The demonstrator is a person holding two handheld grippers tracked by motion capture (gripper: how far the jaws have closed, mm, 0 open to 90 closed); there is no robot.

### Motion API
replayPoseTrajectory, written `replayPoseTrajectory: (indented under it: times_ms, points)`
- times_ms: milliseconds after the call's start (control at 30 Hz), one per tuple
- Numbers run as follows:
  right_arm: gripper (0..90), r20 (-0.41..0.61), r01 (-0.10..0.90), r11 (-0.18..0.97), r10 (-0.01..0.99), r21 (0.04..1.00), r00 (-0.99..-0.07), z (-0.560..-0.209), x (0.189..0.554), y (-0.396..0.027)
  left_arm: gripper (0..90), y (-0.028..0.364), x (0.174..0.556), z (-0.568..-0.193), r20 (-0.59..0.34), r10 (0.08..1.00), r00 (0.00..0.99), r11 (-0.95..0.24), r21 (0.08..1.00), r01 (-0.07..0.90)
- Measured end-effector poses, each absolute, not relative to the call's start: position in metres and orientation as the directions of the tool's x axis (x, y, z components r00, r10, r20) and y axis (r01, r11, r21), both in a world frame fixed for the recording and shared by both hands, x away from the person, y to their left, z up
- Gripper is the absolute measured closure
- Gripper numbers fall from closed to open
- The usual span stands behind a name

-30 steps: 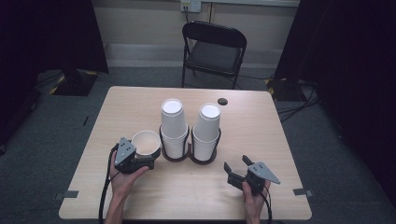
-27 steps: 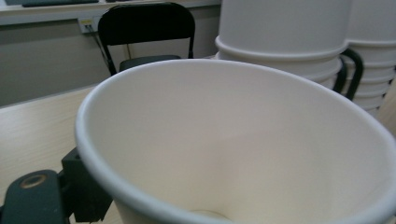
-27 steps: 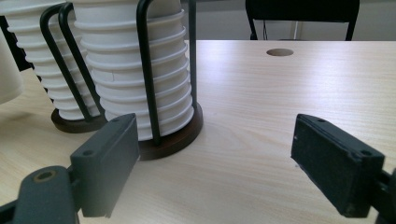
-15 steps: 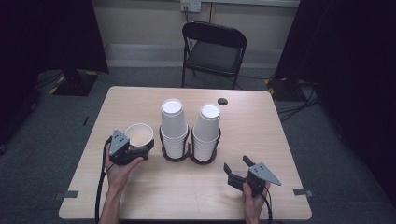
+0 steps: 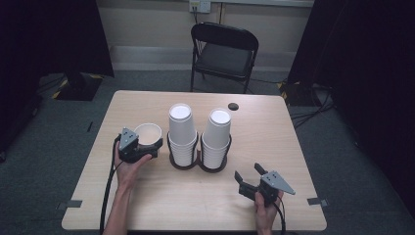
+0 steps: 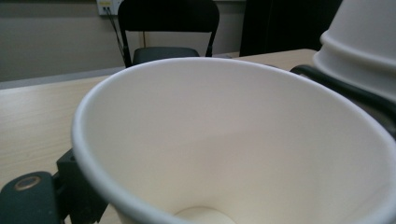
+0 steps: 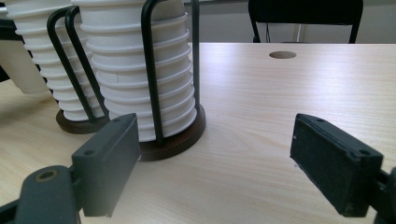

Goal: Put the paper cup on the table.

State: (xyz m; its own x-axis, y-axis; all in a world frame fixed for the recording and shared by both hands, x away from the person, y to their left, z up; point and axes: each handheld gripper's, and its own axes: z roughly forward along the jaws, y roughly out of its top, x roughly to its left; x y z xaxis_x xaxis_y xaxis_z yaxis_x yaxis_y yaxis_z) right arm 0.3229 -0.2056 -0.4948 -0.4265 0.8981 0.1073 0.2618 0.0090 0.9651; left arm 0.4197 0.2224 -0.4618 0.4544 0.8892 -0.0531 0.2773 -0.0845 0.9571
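A single white paper cup (image 5: 148, 132) stands upright on the table's left side, just left of two stacks of upturned white cups (image 5: 181, 132) held in a black wire holder (image 5: 195, 164). My left gripper (image 5: 147, 146) reaches around this cup from the near side. Its jaws have just been opening, with the cup still between them. In the left gripper view the cup (image 6: 224, 154) looms close, and one finger (image 6: 74, 186) lies against its outer wall. My right gripper (image 5: 247, 172) rests open near the front right, empty, its jaws (image 7: 215, 140) facing the nearer cup stack (image 7: 140, 70).
The wooden table (image 5: 274, 147) has a small round cable hole (image 5: 233, 106) near its far edge. A black folding chair (image 5: 222, 49) stands behind the table. Cables trail from both grippers over the front edge.
The left hand has carried the single cup leftward, away from the cup stacks. The right hand and its gripper have stayed put.
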Motion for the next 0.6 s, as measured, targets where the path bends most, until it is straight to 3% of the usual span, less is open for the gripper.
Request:
replayPoseTrajectory:
  times_ms: [600]
  points:
    - [15.6,0.117,0.266,0.002,0.896,0.964,-0.428,-0.495,0.323,-0.206,11.8,0.225,0.431,-0.485,-0.064,0.901,0.429,-0.103,0.929,0.355]
